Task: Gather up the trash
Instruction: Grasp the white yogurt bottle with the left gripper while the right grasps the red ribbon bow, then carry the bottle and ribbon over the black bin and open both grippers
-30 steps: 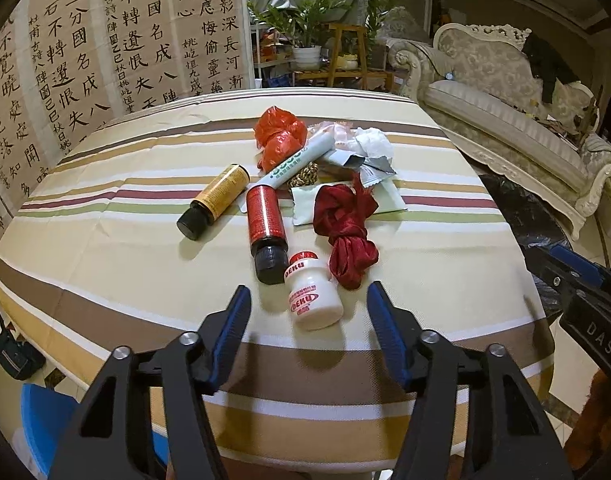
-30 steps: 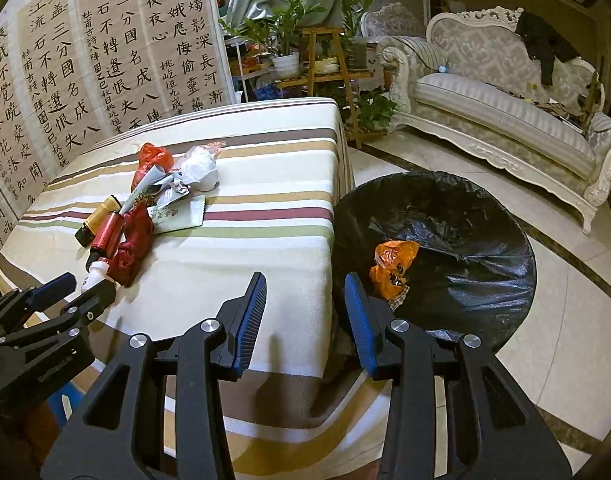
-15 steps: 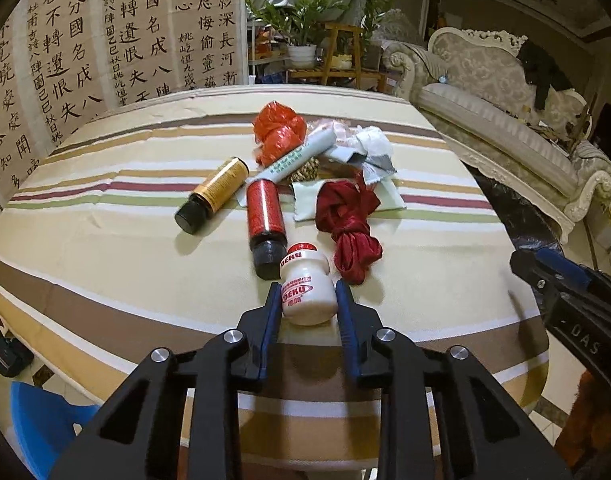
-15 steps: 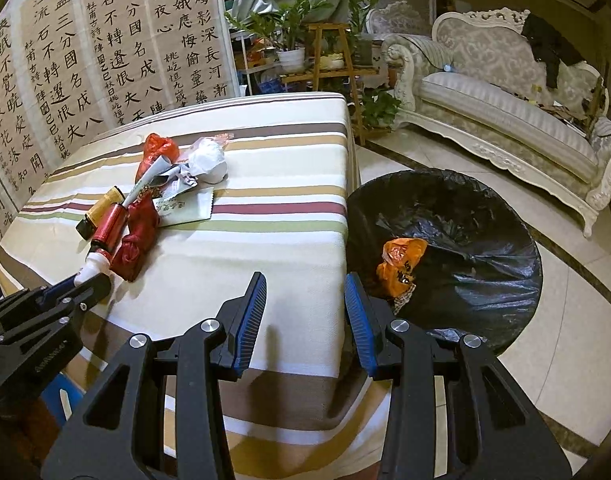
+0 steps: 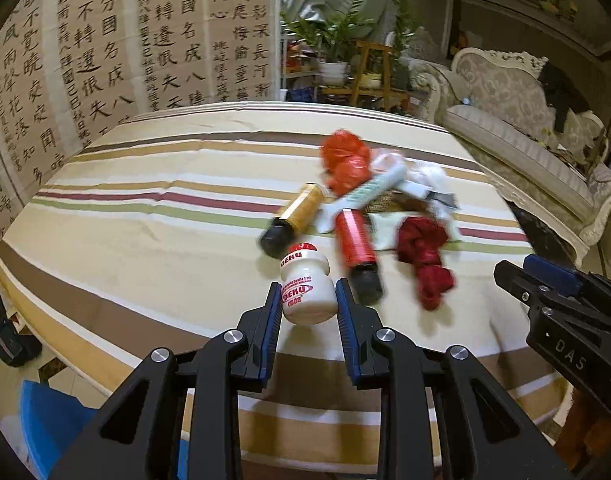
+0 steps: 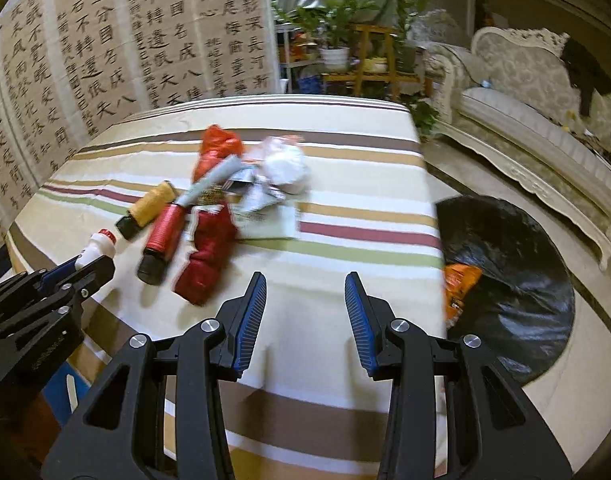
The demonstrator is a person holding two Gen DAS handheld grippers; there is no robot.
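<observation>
My left gripper (image 5: 308, 285) is shut on a small white bottle (image 5: 307, 288) with a red cap and holds it just above the striped table (image 5: 145, 240). From the right wrist view the same bottle (image 6: 99, 246) sticks out of the left gripper (image 6: 77, 268). Behind it lie an amber bottle (image 5: 301, 210), a red bottle (image 5: 355, 240), a dark red wrapper (image 5: 425, 256), an orange-red bag (image 5: 345, 160), a white tube (image 5: 369, 192) and crumpled paper (image 5: 425, 176). My right gripper (image 6: 305, 280) stands open and empty over the table's near side.
A bin lined with a black bag (image 6: 513, 264) stands on the floor right of the table, with an orange wrapper (image 6: 459, 284) inside. A pale sofa (image 5: 525, 128) runs along the right. A calligraphy screen (image 5: 105, 60) and potted plants (image 5: 337, 40) stand behind.
The left gripper closed on the white bottle and raised it off the cloth, swinging left. The right gripper moved left from the bin's side to over the table, still open.
</observation>
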